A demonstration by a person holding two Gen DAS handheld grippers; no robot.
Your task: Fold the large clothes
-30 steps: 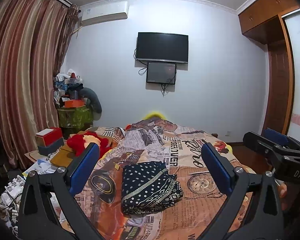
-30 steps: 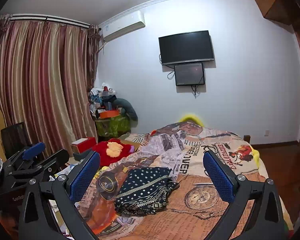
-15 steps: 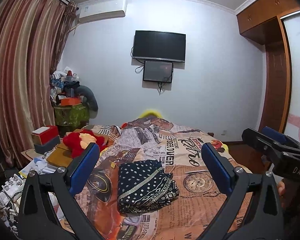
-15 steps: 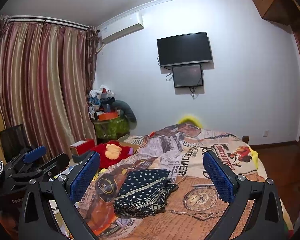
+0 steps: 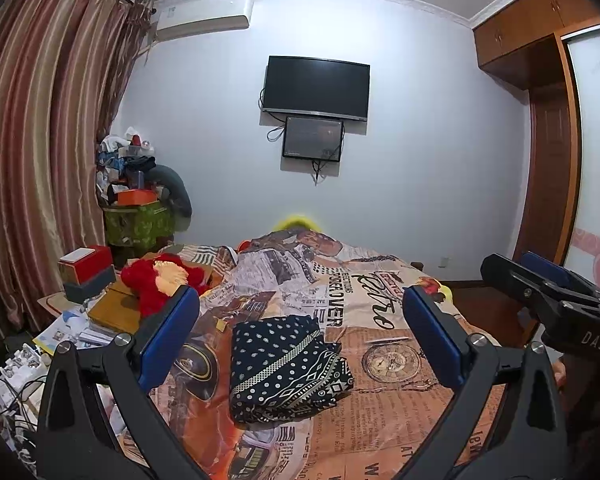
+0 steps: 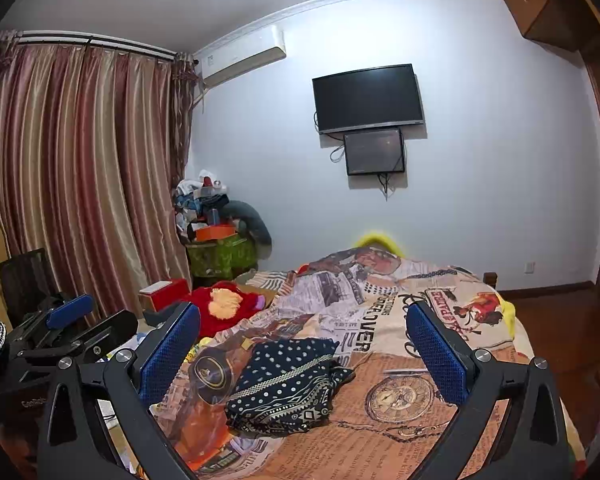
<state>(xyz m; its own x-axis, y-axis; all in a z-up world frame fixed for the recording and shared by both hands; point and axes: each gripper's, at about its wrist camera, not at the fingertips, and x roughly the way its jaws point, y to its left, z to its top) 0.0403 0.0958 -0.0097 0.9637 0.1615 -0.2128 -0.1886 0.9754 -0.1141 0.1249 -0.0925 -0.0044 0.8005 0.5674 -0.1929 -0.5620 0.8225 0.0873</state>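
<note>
Dotted garment (image 5: 284, 368) lies folded lower centre on bed (image 5: 400, 392); left hand-held gripper (image 5: 300, 336), right hand-held gripper (image 6: 304, 352) both released, empty; looks done.

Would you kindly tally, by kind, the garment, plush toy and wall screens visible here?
Dotted navy garment: 1
Red plush toy: 1
Wall screens, large and small: 2
Total: 4

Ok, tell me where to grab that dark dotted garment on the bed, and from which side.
Take the dark dotted garment by its near corners, coming in low from the bed's foot, one claw each. It lies as a folded bundle on the printed bedspread, its near edge thick and lifted. The left claw and right claw are both open and already face it.
</note>
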